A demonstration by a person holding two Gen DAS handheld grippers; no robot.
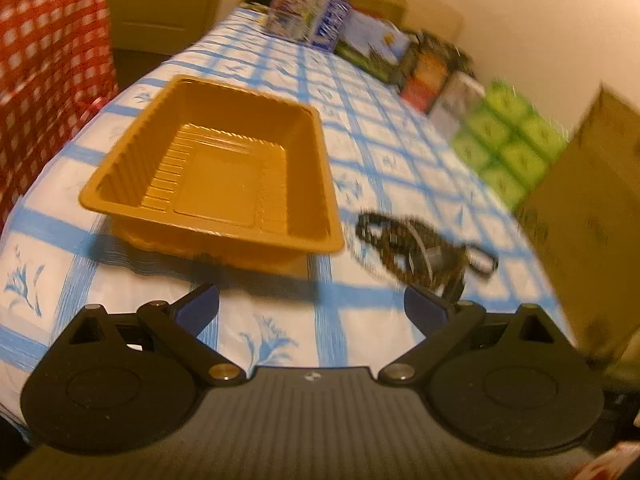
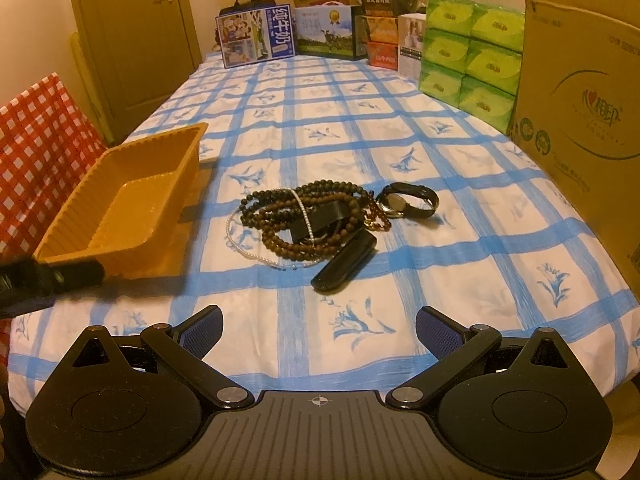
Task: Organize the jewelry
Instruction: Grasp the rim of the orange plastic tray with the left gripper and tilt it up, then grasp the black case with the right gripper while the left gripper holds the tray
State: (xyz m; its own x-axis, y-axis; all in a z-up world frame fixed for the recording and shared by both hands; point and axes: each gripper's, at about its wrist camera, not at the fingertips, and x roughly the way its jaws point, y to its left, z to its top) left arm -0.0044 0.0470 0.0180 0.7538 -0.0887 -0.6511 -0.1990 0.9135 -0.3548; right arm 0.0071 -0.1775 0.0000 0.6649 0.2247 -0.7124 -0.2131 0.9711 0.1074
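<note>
- The left gripper (image 1: 312, 308) has its jaws spread wide and holds nothing, low over the cloth (image 1: 360, 168) before the tray (image 1: 216, 168).
- The right gripper (image 2: 318, 330) is likewise wide open and empty.
- The jewelry (image 2: 308, 220), a tangle of bead strings, lies on the cloth just right of the empty tray, apart from it.
- A watch (image 2: 404, 200) touches the pile's far right.
- A black case (image 2: 345, 261) rests at its near edge.

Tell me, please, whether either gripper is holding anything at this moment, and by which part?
Nothing is held. The left gripper and right gripper are both open and empty; the jewelry pile lies untouched beside the empty tray.
</note>
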